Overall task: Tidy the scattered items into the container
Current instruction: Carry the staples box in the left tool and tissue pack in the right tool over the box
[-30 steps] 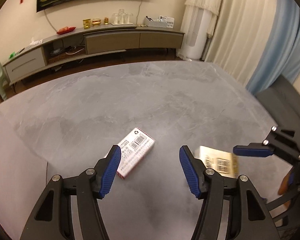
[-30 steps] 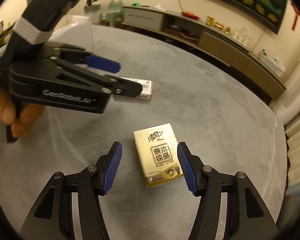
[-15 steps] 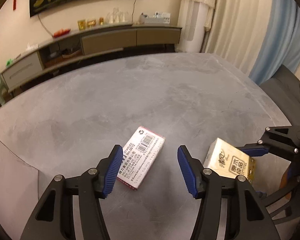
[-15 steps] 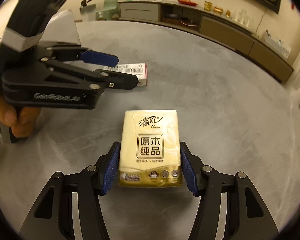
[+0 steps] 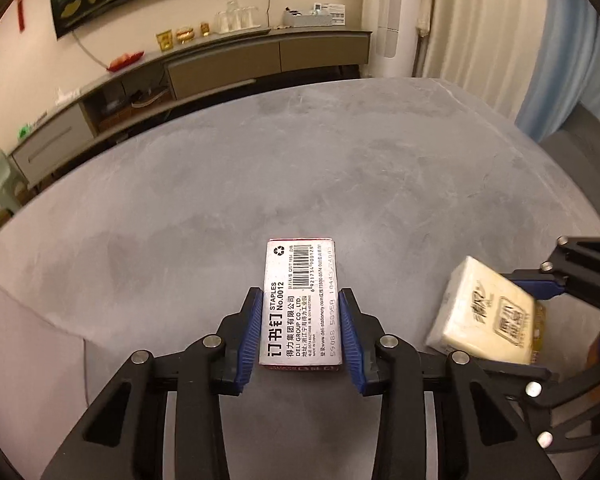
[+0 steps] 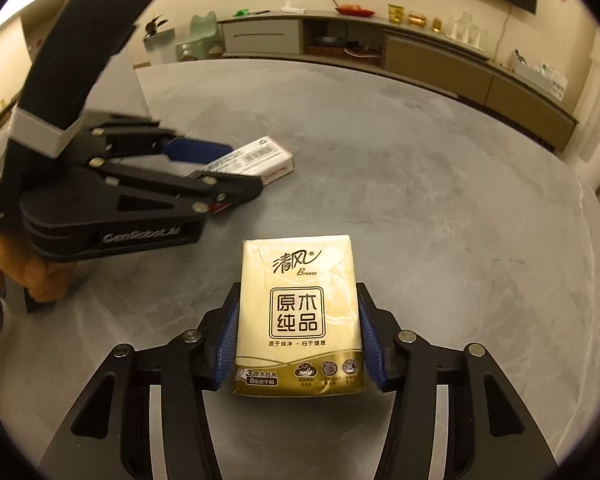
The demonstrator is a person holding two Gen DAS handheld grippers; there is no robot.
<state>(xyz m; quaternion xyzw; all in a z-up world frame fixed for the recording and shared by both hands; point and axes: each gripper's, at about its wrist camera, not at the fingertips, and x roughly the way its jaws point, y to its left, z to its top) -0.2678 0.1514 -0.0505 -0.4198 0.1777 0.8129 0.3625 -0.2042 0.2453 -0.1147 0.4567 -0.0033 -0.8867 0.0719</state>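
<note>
Your left hand-held gripper (image 5: 300, 336) is closed across the width of the staple box (image 5: 301, 304), its blue pads pressed to the two long sides near the end closest to you. The box is a stiff little carton, probably heavy for its size if it is full, so it should take a firm squeeze without crushing. The printed card looks smooth, though, and more than half the box sticks out past the pads, so keep it level or it may pivot in the grip.

Your right hand-held gripper (image 6: 298, 344) is closed on the tissue pack (image 6: 298, 316), pads on its two long sides at the lower half. That pack is soft, light and film-wrapped; it will give under the pads rather than resist, so hold it by the middle of the sides as you do now and don't clamp harder than needed.

In the right wrist view the staple box appears a little above the grey tabletop (image 5: 340, 168), and the tissue pack seems lifted too, though I cannot tell by how much. The two grippers are near each other, the left one just to the side of the right, so move them apart before swinging either. The tabletop ahead is open, its rounded far edge well apart from both. No container is clearly in view; find it before you carry.
</note>
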